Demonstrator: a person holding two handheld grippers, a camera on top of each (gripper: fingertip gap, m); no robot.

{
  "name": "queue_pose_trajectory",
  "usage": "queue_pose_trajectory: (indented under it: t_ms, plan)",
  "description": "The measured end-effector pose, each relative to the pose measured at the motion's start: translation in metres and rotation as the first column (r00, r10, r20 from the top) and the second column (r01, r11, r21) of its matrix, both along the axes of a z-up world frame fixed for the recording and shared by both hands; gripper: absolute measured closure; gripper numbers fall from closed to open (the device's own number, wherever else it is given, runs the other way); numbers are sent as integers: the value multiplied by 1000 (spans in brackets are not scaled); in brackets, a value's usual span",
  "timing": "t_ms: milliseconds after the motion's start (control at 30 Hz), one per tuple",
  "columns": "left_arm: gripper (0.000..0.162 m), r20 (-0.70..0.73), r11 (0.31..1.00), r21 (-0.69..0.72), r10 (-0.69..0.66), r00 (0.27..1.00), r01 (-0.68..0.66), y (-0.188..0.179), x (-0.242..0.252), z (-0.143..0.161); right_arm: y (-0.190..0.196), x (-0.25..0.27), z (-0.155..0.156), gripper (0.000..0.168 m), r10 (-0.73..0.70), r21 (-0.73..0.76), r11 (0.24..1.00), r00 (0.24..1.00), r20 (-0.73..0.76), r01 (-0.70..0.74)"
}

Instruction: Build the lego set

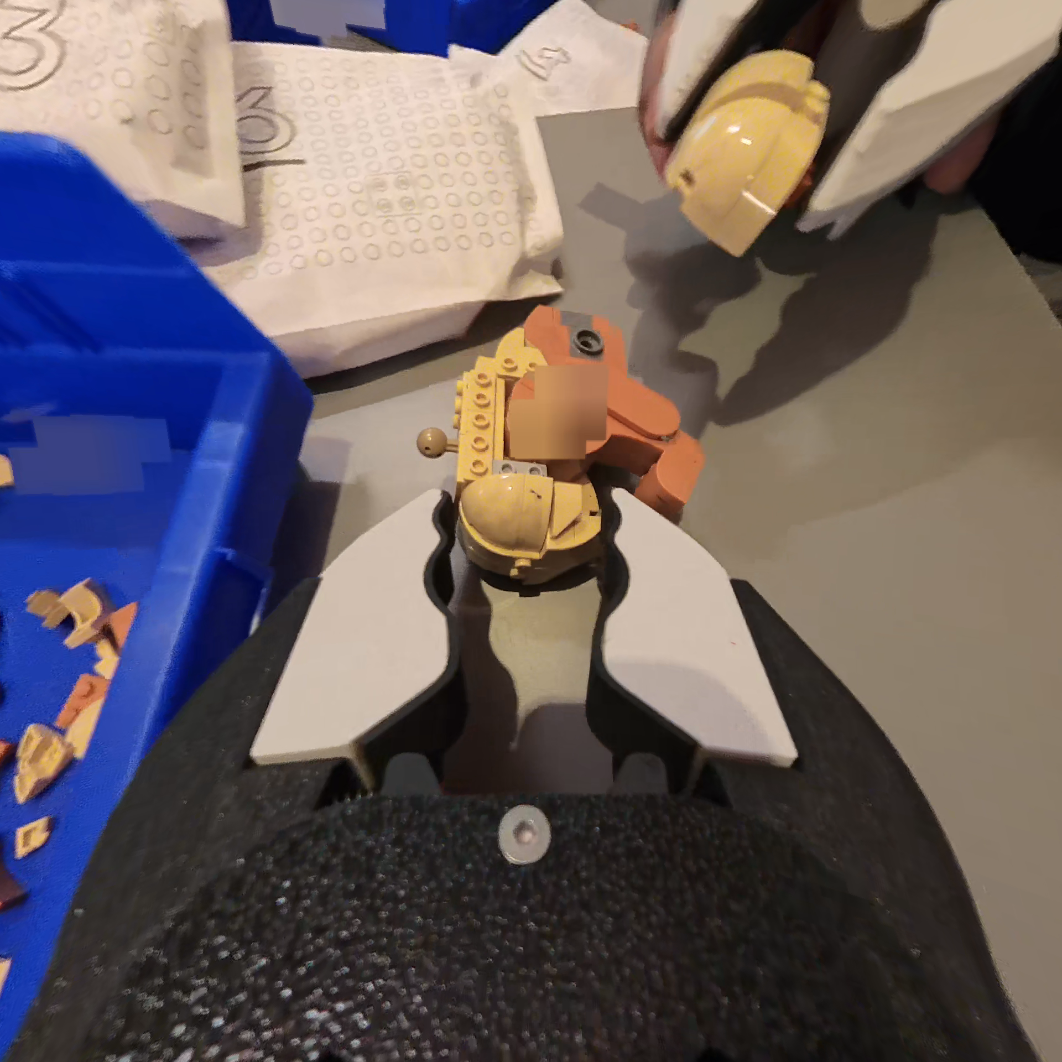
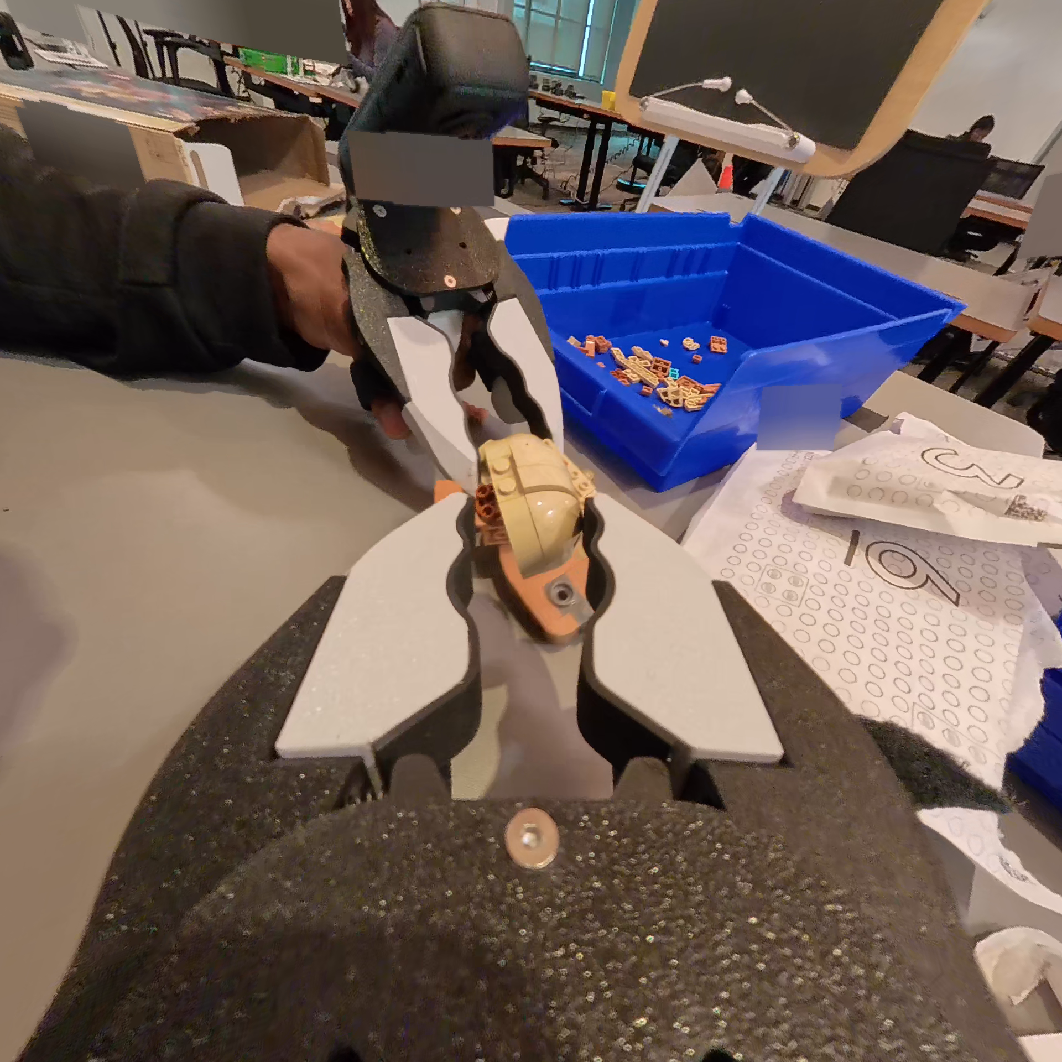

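Bricks (image 1: pixel 63 684) lay loose in the blue bin (image 1: pixel 189 437) at far left; beside it the left tongs (image 1: pixel 526 517) were closed on the tan-and-orange model (image 1: pixel 551 425) resting on the tabletop (image 1: pixel 862 517). At right the right tongs (image 2: pixel 526 534) gripped a tan domed sub-assembly (image 2: pixel 540 506) above it, which probably needed squaring to the model's studs before a straight press.

From the left wrist view we look steeply down along grey fingers at the grey tabletop (image 1: pixel 862 517), very close to a tan and orange brick model (image 1: pixel 551 437). The right wrist view sits lower, facing nearly level across the table toward the room. Both share the blue plastic bin (image 1: pixel 143 402) (image 2: pixel 804 322), white printed paper bags (image 1: pixel 373 189) (image 2: pixel 862 603) and, apparently, the same model (image 2: pixel 534 506).
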State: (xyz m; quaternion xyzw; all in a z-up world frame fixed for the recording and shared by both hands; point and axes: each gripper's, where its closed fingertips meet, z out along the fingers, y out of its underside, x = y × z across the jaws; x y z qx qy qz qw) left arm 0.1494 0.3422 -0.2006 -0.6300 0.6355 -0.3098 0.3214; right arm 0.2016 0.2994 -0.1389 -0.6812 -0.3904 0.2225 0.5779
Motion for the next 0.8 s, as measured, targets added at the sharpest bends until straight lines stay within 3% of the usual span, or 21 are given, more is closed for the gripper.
queue_pose_trajectory:
  t_ms: [300, 600, 800]
  plan:
    - [114, -24, 981, 55, -185, 982, 187, -47, -10, 0, -11, -12, 5, 133, 56, -53, 997, 997, -50, -59]
    - [114, -16, 978, -37, -204, 979, 204, -70, -30, 0, -20, -28, 22, 133, 84, -219, 961, 932, -353, -170]
    - [114, -25, 978, -44, -207, 978, 205, -78, -48, 0, -23, -48, 24, 133, 108, -254, 941, 909, -403, -225]
